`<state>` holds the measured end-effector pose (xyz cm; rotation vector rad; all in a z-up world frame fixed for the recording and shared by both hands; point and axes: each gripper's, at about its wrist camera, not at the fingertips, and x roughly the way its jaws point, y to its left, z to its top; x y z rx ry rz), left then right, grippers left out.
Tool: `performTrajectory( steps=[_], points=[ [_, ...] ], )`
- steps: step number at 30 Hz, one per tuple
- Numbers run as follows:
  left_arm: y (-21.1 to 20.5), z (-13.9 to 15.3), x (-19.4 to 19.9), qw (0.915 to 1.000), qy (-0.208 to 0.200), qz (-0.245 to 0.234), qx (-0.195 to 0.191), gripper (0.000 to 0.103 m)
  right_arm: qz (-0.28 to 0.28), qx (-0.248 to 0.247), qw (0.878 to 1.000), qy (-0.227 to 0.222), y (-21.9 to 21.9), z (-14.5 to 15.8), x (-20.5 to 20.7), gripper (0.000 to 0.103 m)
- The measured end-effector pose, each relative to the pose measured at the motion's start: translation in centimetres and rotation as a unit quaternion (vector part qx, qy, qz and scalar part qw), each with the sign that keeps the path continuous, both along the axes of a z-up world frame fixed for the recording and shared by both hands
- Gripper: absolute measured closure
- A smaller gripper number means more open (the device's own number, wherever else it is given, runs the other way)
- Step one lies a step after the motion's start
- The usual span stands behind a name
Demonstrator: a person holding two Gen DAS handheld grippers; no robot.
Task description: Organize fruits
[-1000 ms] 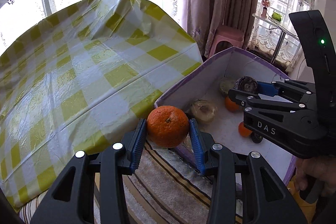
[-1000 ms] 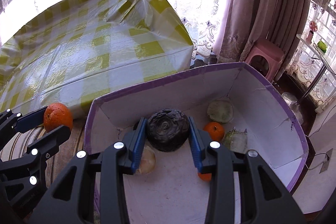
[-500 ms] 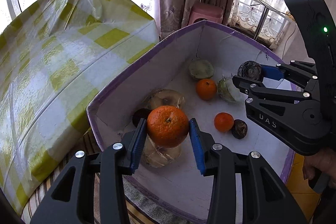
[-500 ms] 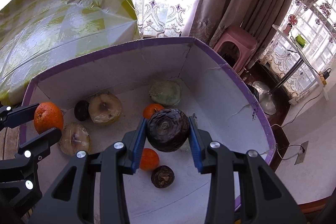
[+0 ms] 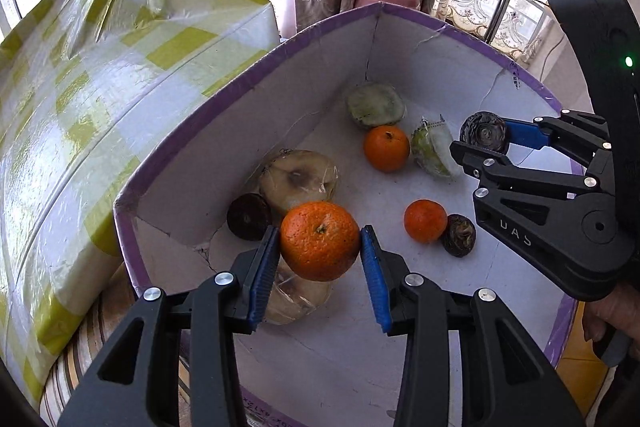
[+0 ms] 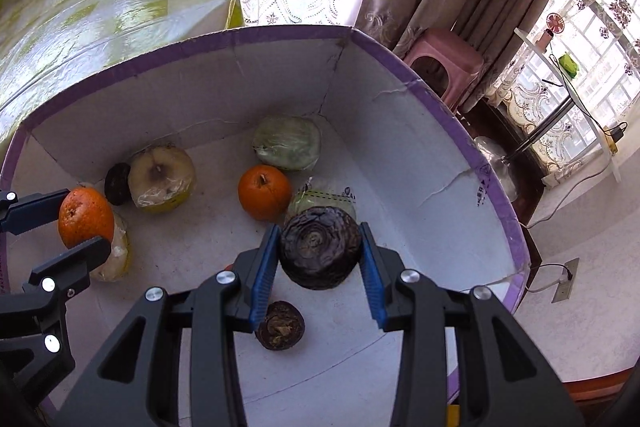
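We've got the white box (image 5: 248,115) w/ purple rim. Over it, our left gripper (image 5: 320,263) is clamped on an orange (image 5: 320,241); our right gripper (image 6: 320,259) is clamped on a dark wrinkled fruit (image 6: 320,253). Other fruit lies inside the box.

An orange (image 5: 320,241), dimpled, stem scar facing the camera, sits low centre of the left view, above the white, purple-rimmed box (image 5: 248,75). A dark, wrinkled fruit (image 6: 319,253) sits centre of the right view. On the box floor lie two oranges, wrapped pale fruits and two small dark ones.
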<state>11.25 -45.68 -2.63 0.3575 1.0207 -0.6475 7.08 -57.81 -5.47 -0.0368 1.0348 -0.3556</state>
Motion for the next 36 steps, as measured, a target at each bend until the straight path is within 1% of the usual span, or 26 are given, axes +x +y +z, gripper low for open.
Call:
performTrajectory(
  steps=[1, 2, 3, 5, 13, 15, 17, 20, 22, 27, 28, 29, 31, 33, 36],
  points=[
    [-0.1, -0.1, 0.1, 1.0, 0.001, 0.0, 0.001, 0.064, 0.0, 0.001, 1.0, -0.001, 0.0, 0.0, -0.1, 0.063],
    [-0.2, -0.2, 0.1, 1.0, 0.002, 0.0, 0.001, 0.064, 0.0, 0.0, 1.0, 0.0, 0.0, 0.0, -0.1, 0.06],
    [-0.2, -0.2, 0.2, 1.0, 0.003, 0.0, 0.002, 0.064, 0.001, 0.0, 1.0, 0.0, 0.0, 0.0, -0.1, 0.054],
    [-0.3, -0.4, 0.3, 1.0, 0.005, 0.001, 0.003, 0.064, 0.001, -0.004, 1.0, 0.003, -0.1, -0.2, 0.0, 0.049],
    [-0.4, -0.7, 0.6, 1.0, 0.008, 0.003, 0.002, 0.063, -0.002, -0.005, 1.0, 0.007, -0.3, -0.8, 0.1, 0.045],
    [-0.4, -0.7, 0.7, 1.0, 0.008, 0.004, 0.001, 0.063, -0.002, -0.006, 1.0, 0.005, -0.3, -0.8, 0.1, 0.041],
    [-0.4, -0.7, 0.7, 1.0, 0.008, 0.006, 0.0, 0.063, -0.001, -0.008, 1.0, 0.005, -0.1, -0.7, 0.2, 0.039],
    [-0.3, -0.6, 0.6, 1.0, 0.007, 0.005, -0.003, 0.057, -0.001, -0.008, 1.0, 0.002, -0.1, -0.6, 0.0, 0.034],
    [-0.3, -0.4, 0.5, 1.0, 0.005, 0.004, -0.006, 0.05, -0.003, -0.008, 1.0, -0.002, -0.1, -0.5, 0.0, 0.03],
    [-0.1, 0.2, 0.0, 0.9999, -0.001, 0.002, -0.013, 0.043, -0.01, -0.006, 1.0, -0.01, -0.2, -0.2, -0.3, 0.024],
    [0.2, 0.5, -0.2, 0.9998, -0.005, 0.009, -0.015, 0.032, -0.014, -0.004, 1.0, -0.013, -0.3, -0.1, -0.4, 0.023],
    [0.6, 0.9, -0.3, 0.9996, -0.01, 0.018, -0.021, 0.028, -0.017, -0.004, 1.0, -0.018, -0.4, 0.1, -0.6, 0.023],
    [1.8, 1.7, -0.5, 0.9986, -0.007, 0.029, -0.044, 0.026, -0.022, -0.002, 0.999, -0.032, -0.5, 0.8, -1.1, 0.022],
    [3.1, 2.3, -0.8, 0.9973, -0.007, 0.045, -0.057, 0.024, -0.029, -0.003, 0.998, -0.047, -0.7, 1.6, -1.8, 0.017],
    [4.8, 3.1, -1.8, 0.9944, -0.009, 0.065, -0.083, 0.022, -0.035, 0.001, 0.997, -0.066, -0.5, 2.8, -2.9, 0.017]
  ],
)
